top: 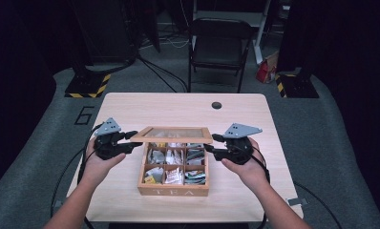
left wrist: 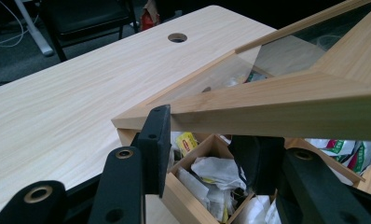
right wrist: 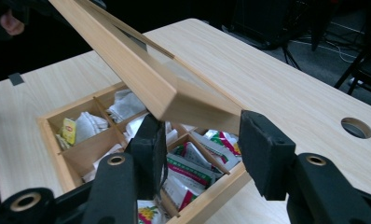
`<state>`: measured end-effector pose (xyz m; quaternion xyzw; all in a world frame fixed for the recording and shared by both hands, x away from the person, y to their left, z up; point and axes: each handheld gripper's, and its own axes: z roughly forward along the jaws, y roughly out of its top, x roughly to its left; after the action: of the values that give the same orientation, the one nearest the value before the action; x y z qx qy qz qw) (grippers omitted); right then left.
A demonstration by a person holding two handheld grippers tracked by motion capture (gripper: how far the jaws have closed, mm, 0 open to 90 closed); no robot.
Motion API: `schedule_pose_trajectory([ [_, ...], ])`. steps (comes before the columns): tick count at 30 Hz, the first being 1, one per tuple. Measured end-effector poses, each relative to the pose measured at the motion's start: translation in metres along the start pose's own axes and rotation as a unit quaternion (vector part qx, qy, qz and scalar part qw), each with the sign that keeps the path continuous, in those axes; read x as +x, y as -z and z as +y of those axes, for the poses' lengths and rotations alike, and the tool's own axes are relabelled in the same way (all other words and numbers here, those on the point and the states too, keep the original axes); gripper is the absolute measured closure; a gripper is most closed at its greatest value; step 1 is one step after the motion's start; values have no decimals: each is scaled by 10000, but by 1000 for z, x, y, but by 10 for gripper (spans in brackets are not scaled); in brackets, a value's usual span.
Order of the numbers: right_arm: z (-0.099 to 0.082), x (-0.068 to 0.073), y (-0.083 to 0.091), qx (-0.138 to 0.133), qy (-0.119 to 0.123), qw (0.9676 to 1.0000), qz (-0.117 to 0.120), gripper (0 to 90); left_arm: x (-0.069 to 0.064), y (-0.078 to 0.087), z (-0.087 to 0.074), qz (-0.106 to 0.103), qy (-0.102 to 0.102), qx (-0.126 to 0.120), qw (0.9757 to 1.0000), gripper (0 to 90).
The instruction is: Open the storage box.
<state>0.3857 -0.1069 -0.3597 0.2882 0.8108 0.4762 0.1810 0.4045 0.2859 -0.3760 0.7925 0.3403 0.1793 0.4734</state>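
Mid-table, wooden tea box (top: 174, 191) sits with glass-paned lid (top: 171, 135) half raised. Your left gripper (top: 134, 141) clamps lid's left corner; right gripper (top: 210, 143) straddles right corner, jaws half wide, grip unclear. Two-sided hold likely keeps hinged lid level over tea bags (top: 173, 177).

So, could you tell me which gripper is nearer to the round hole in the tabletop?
Right. The right gripper sits at the tea box's right side, below the hole; the left gripper is at the lid's far-left corner.
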Motion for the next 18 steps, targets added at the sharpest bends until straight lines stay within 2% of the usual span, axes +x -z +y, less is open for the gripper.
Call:
schedule_pose_trajectory([
  [3, 1, -5, -3, -2, 61, 10000, -41, 511, 2, 0, 5, -4, -19, 48, 10000, 576],
  [8, 5, -13, -7, -37, 19, 9999, -91, 511, 8, -3, 14, -15, 39, -17, 10000, 576],
  [18, 12, -30, -28, 64, 69, 9998, -190, 508, 18, -7, 28, -26, 50, -104, 9999, 575],
])
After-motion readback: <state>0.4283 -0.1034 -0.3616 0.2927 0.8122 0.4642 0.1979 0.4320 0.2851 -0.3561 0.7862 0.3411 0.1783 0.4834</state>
